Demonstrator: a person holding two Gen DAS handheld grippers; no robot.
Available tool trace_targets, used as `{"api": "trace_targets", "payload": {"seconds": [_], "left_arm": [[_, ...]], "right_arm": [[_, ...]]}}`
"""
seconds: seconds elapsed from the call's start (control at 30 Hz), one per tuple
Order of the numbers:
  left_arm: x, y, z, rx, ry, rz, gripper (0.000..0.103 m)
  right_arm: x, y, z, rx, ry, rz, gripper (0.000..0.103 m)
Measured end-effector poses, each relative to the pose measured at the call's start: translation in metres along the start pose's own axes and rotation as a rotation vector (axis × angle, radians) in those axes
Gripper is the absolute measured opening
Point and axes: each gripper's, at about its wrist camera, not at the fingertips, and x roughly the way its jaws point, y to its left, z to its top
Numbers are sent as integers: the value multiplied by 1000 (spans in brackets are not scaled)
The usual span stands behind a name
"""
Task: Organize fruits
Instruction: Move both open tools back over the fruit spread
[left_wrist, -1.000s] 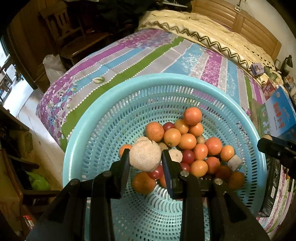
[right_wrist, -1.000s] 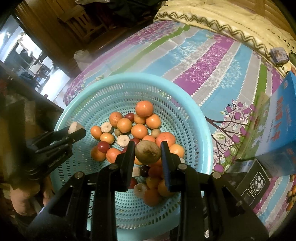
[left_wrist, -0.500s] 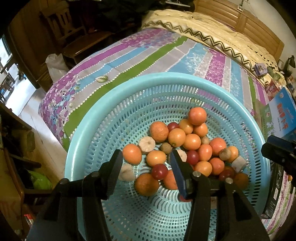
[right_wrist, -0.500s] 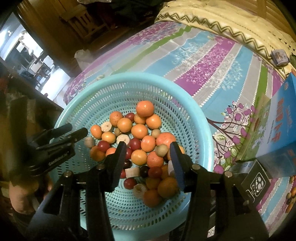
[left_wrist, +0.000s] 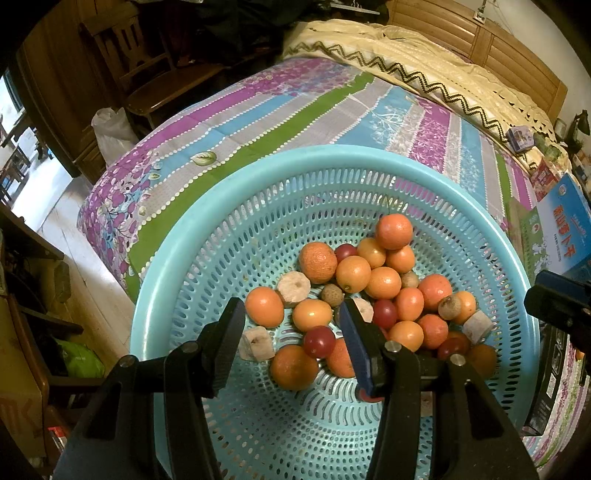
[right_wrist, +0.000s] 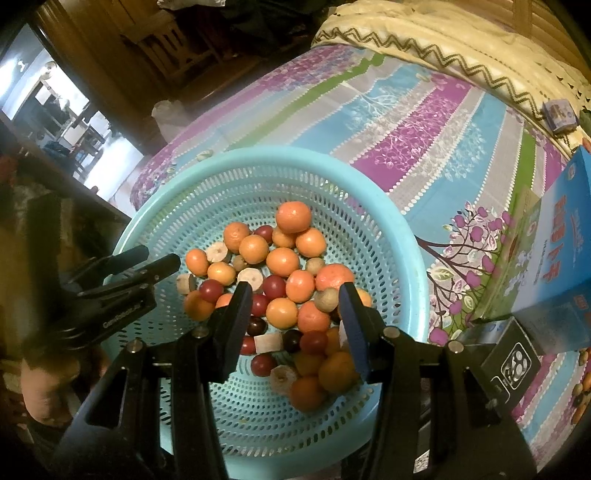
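Fruit pile, mostly small oranges w/ red cherry-type fruits & pale cut chunks, sits in the perforated blue basket on the bed's striped sheet. Oranges look round, light, smooth-skinned, so likely to roll or slip; best pinched across the widest part, gently, esp. the soft red ones. Left claw & right claw both hover spread, holding nothing.

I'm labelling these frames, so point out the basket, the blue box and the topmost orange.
basket (left_wrist: 332, 157), left wrist view, far rim.
blue box (right_wrist: 565, 236), right wrist view, front face.
topmost orange (right_wrist: 293, 217), right wrist view, centre of its skin.
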Motion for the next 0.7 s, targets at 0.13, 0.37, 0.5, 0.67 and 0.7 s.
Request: {"api": "trace_targets", "payload": {"seconds": [0.13,0.37,0.5,0.67,0.7], "left_arm": [[-1,0,0,3,-1,5,55],[-19,-13,-7,48,-134,20,72],[-60,-41,-17,75,-295,-72,75],[-126,-115,-38,229,-483,-284,85],[-140,-136,-46,288,-519,-346,87]], "right_arm": [[-4,1,-2,-2,-19,13,50],[-55,9,-62,-134,-308,-142,50],[-85,-13,-137,-124,-455,-275,82],[-104,-83,-227,57,-429,-389,82],[-106,-95,-241,96,-413,-404,82]]}}
